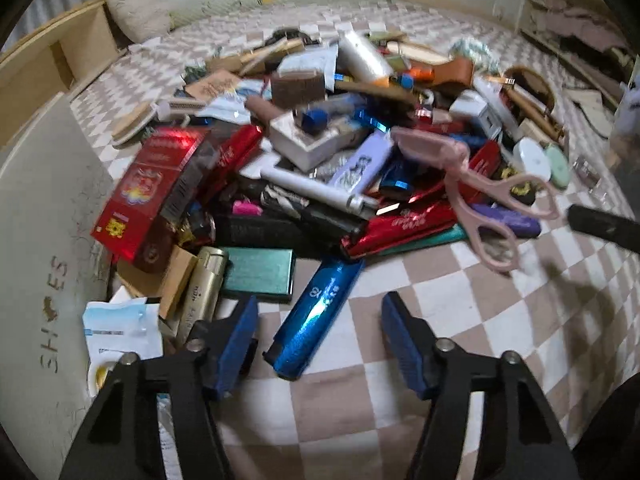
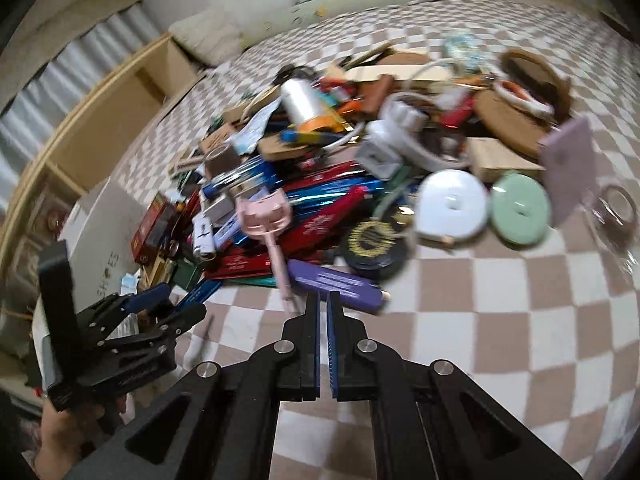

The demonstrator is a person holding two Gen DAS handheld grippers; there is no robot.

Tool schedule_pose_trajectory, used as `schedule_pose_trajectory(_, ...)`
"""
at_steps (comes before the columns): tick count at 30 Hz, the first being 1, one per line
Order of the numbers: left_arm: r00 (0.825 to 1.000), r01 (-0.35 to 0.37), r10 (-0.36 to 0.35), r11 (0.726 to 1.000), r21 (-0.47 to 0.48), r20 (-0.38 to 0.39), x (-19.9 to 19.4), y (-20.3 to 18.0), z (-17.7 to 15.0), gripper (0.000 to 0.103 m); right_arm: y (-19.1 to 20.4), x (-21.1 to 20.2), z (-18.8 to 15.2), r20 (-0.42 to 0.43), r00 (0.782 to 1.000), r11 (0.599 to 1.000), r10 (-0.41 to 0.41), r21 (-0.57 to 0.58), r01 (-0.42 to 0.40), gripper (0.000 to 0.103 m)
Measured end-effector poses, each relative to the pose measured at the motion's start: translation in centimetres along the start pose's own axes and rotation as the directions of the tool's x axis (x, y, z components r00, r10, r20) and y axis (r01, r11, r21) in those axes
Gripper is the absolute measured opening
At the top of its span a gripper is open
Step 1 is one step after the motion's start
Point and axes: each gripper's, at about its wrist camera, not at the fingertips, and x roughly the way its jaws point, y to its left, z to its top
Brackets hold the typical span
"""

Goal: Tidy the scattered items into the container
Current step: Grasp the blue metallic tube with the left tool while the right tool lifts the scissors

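Observation:
A big heap of small items [image 1: 340,140] lies on a checked brown and white cover [image 1: 460,320]. At its near edge is a shiny blue box [image 1: 316,312], flat between the fingers of my left gripper [image 1: 320,302]. The pads stand apart from the box on both sides, so the gripper is open. In the right wrist view my right gripper [image 2: 324,298] is shut with nothing between its pads, just in front of a purple box [image 2: 340,286] and the handle of a pink scissor-like tool [image 2: 266,216]. My left gripper [image 2: 180,300] shows at the lower left there, held by a hand [image 2: 60,432].
A white box lettered SHOES [image 1: 44,240] stands at the left, right against the heap. A brown wicker basket [image 1: 532,84] sits at the far right of the heap. White [image 2: 452,204] and green [image 2: 520,208] round cases lie near the right gripper. Wooden shelving [image 1: 60,52] runs along the far left.

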Motion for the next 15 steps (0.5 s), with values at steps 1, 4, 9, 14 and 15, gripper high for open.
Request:
schedule_pose_trajectory(1,1.000,-0.002,0.002,1.000,-0.002,-0.023,0.5,0.2,-0.1,0.056,-0.5,-0.2,-0.1,0.003,1.000,1.000,-0.003,0.013,0.003,0.004)
schedule_pose_trajectory(4,0.999,0.001,-0.001,1.000,0.000,-0.032,0.8,0.2,-0.2,0.052,-1.4,-0.3,-0.1,0.007,1.000,0.999,0.017,0.038,-0.017,0.004)
schedule_pose_trajectory(9,0.996,0.068,-0.071,0.997,-0.047,-0.055,0.6,0.9,-0.4,0.031,-0.1,-0.3,0.1,0.052,0.991,0.992,0.120,0.018,-0.121,0.004)
schedule_pose_trajectory(14,0.991,0.118,-0.120,0.992,-0.040,-0.055,-0.2,0.3,-1.4,0.022,2.5,0.7,0.5,0.050,0.995,0.992,0.091,-0.098,-0.086,0.005)
schedule_pose_trajectory(15,0.991,0.122,-0.124,0.992,-0.035,-0.053,-0.4,0.1,-1.6,0.022,2.6,1.0,0.6,0.048,0.996,0.992,0.081,-0.104,-0.076,0.006)
